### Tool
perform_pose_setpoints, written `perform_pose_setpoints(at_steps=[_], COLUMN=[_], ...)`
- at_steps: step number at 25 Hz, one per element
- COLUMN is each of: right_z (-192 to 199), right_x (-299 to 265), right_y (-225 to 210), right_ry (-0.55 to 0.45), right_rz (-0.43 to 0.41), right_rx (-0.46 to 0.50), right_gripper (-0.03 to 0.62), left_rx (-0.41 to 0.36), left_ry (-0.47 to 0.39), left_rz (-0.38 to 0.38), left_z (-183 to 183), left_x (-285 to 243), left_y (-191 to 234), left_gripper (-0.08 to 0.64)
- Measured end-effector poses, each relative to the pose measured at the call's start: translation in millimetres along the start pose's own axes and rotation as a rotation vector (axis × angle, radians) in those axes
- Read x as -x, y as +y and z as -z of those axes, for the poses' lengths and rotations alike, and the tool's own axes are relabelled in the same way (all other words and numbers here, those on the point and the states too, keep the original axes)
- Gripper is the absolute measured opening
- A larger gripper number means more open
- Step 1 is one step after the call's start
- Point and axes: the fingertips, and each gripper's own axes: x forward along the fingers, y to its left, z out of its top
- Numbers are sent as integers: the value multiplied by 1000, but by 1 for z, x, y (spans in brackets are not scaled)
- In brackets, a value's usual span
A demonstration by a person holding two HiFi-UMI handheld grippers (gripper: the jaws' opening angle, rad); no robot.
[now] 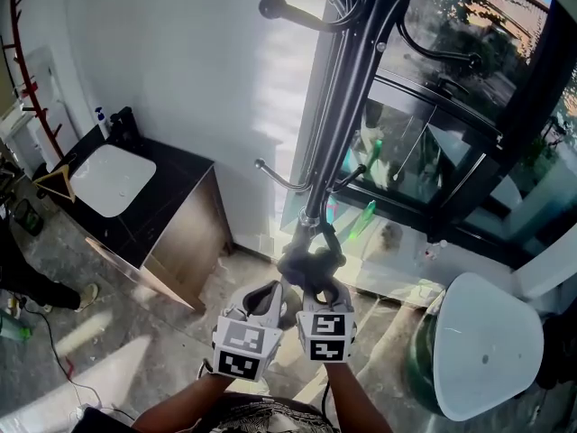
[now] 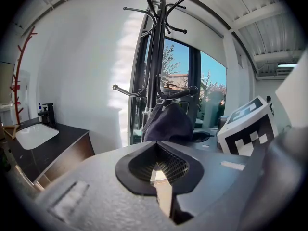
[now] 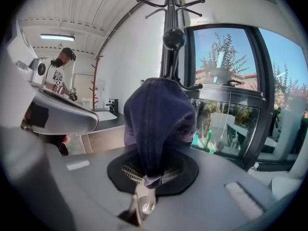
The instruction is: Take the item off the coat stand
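A dark navy cap (image 1: 311, 264) hangs on a low hook of the black metal coat stand (image 1: 347, 88), right in front of me. My right gripper (image 1: 317, 287) is shut on the cap's lower edge. In the right gripper view the cloth (image 3: 159, 124) runs down into the pinched jaws of that gripper (image 3: 147, 177), below the stand's knobbed hook (image 3: 172, 37). My left gripper (image 1: 270, 291) is just left of the cap, with its jaws together and nothing between them. In the left gripper view the cap (image 2: 168, 124) hangs a little beyond the closed left gripper (image 2: 156, 170).
A black counter (image 1: 185, 201) with a white sink (image 1: 113, 179) stands to the left. A white round lid (image 1: 487, 350) sits lower right. Behind the stand is a black-framed window (image 1: 451, 124). A red wall rack (image 1: 22, 52) is far left. A person (image 3: 57, 73) stands far back.
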Motion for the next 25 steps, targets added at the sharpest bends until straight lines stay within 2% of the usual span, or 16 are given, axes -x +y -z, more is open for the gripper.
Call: perform_pose_setpoints(at_steps=[12,16,22,25], right_z=[-22,-24,-21,-20], right_x=[32,42,60,71], right_y=[1,1,-1,0], right_ry=[-115,-135,-151,-164], right_rz=[40,40,37,39], right_rx=[72,69,76,87], right_gripper=[23,23,23,23], left_rx=[-5,-24,-6,-27], left_ry=[-29,-36,-40,-42], left_rz=[-14,-23,-22,-27], left_z=[-5,-5,-4,-1], left_x=[8,13,22,26], left_y=[-8,-12,-28,-33], left_gripper=[0,2,2,2])
